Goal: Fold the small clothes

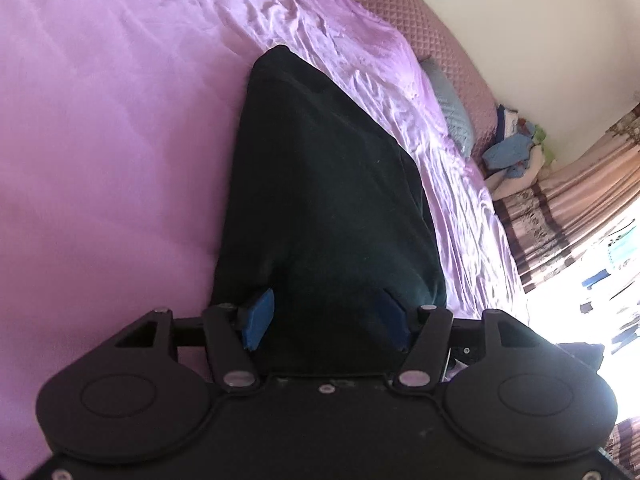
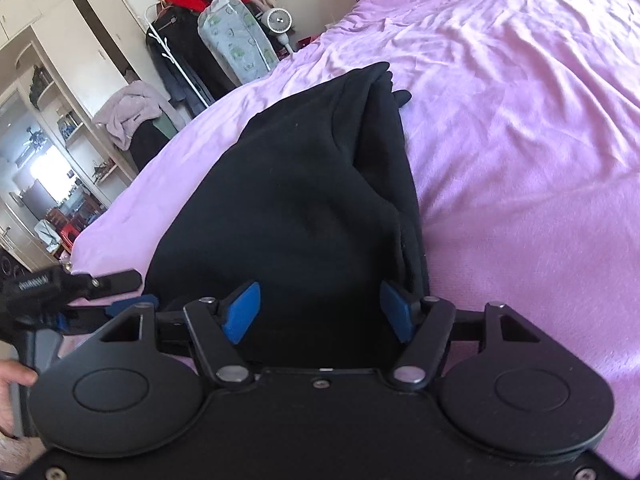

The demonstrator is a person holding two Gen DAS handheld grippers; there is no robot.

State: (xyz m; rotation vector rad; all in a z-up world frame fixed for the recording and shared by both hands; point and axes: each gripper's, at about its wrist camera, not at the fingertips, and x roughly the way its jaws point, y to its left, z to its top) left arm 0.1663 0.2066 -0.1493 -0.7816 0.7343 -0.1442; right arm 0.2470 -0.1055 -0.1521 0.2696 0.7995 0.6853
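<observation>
Blue pads on your left gripper (image 1: 324,322) and right gripper (image 2: 320,312) stand wide apart, jaws holding nothing, over the near edge of the black garment (image 1: 320,200) on the bed (image 1: 100,140). Close too shallow and you may pinch only the top layer, pulling the fold apart.

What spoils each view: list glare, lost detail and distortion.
Left wrist view: the window at the right edge is blown out white, the black garment is near featureless, the bed edge bows. Right wrist view: evener light, garment folds readable, mirror glare at left, wardrobe lines curve.
</observation>
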